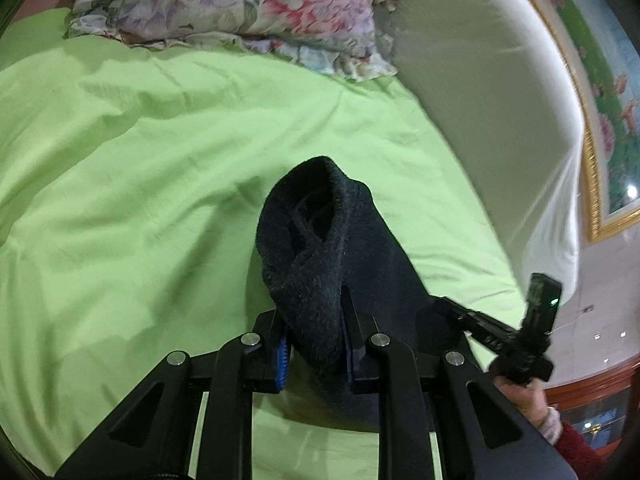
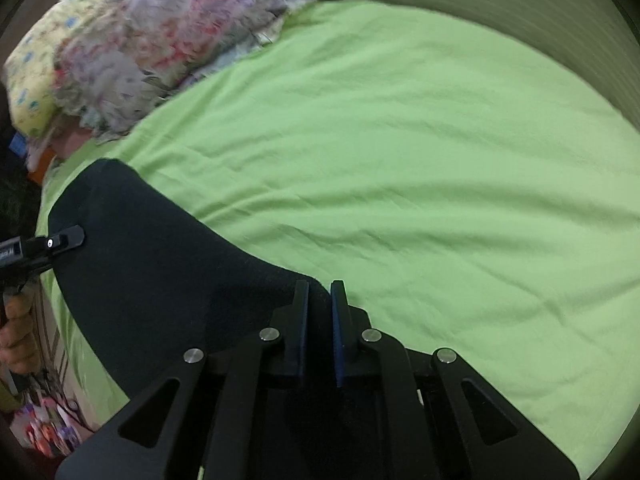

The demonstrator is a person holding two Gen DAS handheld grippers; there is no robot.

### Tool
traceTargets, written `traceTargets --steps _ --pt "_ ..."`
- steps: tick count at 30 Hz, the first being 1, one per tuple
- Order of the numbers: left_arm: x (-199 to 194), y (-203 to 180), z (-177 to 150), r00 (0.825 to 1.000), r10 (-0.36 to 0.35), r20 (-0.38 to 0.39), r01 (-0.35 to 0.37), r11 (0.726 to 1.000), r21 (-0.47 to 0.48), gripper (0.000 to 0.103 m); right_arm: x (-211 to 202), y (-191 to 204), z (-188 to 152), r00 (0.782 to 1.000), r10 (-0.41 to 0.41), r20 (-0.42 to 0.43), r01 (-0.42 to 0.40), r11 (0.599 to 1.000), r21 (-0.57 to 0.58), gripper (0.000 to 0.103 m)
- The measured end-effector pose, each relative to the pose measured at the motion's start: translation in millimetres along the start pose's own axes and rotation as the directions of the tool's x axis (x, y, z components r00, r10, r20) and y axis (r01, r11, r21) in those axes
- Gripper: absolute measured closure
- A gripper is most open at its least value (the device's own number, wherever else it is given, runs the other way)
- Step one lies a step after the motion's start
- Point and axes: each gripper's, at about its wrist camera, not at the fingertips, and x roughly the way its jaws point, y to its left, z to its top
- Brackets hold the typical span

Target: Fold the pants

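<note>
The dark pants (image 1: pixel 320 232) lie partly lifted over the green bedsheet (image 1: pixel 140 152). My left gripper (image 1: pixel 311 304) is shut on a thick bunched fold of them, which stands up in front of the fingers. My right gripper (image 2: pixel 320 286) is shut on an edge of the same pants (image 2: pixel 160 256), with the cloth spreading left from its fingers. In the left wrist view the right gripper (image 1: pixel 472 320) reaches in at the right, its tips hidden by the cloth. The left gripper's finger (image 2: pixel 66 238) shows at the left edge of the right wrist view, with a hand (image 2: pixel 16 332) below it.
A floral pillow (image 1: pixel 240 4) lies at the head of the bed, blurred in the right wrist view (image 2: pixel 160 44). A white padded headboard (image 1: pixel 480 100) runs along the right, with a gold-framed picture (image 1: pixel 592 168) behind it. The green sheet (image 2: pixel 420 160) spreads wide beyond the pants.
</note>
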Motion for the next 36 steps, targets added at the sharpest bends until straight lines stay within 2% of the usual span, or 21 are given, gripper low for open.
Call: traceTargets --steps 3,4,6,8,10,14,18,24,28,33,36 --pt "4.8 -1.7 0.9 0.997 0.066 -0.032 -0.065 0.997 0.048 0.077 -8.8 -6.8 -3.5 0.999 -0.005 0.036 0.002 0.997 0.076 0.086" --pt "1.6 -2.5 0.2 0.997 0.069 -0.032 -0.067 0.996 0.057 0.077 -16.1 -7.8 -6.3 0.998 -0.017 0.054 0.013 0.996 0.087 0.085" --pt "-6.9 -4.0 0.3 0.996 0.082 -0.022 -0.080 0.994 0.072 0.070 -32.1 -12.3 -14.0 0.996 -0.022 0.088 0.012 0.993 0.117 0.083" --pt "-19.8 -5.9 1.5 0.996 0.092 0.003 -0.091 0.992 0.085 0.066 -49.3 -20.7 -25.3 0.992 -0.017 0.126 -0.005 0.985 0.172 0.074" --pt "-33.4 -9.0 4.4 0.996 0.089 0.032 -0.091 0.992 0.092 0.063 -67.2 -30.0 -41.2 0.985 -0.024 0.169 -0.015 0.974 0.228 0.063" --pt "-47.0 -26.8 12.5 0.997 0.051 0.054 -0.058 0.990 0.130 0.054 -96.2 -43.8 -77.9 0.973 -0.057 0.222 -0.020 0.944 0.329 0.061" --pt "-37.5 -60.0 12.5 1.000 0.011 0.016 -0.014 0.979 0.202 0.052 -115.5 -57.7 -120.0 0.966 -0.102 0.237 -0.013 0.897 0.442 0.060" --pt "2.1 -124.7 -9.5 0.994 -0.024 -0.102 0.056 0.944 0.326 0.048 -145.9 -86.9 -198.3 0.950 -0.191 0.247 -0.003 0.787 0.617 0.058" --pt "29.2 -169.8 -35.1 0.982 -0.032 -0.188 0.107 0.909 0.403 0.046 -167.7 -110.2 -254.1 0.931 -0.260 0.255 -0.009 0.684 0.730 0.058" --pt "63.4 -230.2 -75.0 0.952 -0.019 -0.304 0.180 0.840 0.511 0.041 -190.3 -138.9 -304.2 0.904 -0.348 0.248 -0.014 0.556 0.831 0.058" --pt "85.9 -263.8 -99.6 0.930 0.002 -0.369 0.222 0.796 0.563 0.039 -200.2 -151.6 -321.6 0.888 -0.378 0.263 -0.040 0.505 0.862 0.057"
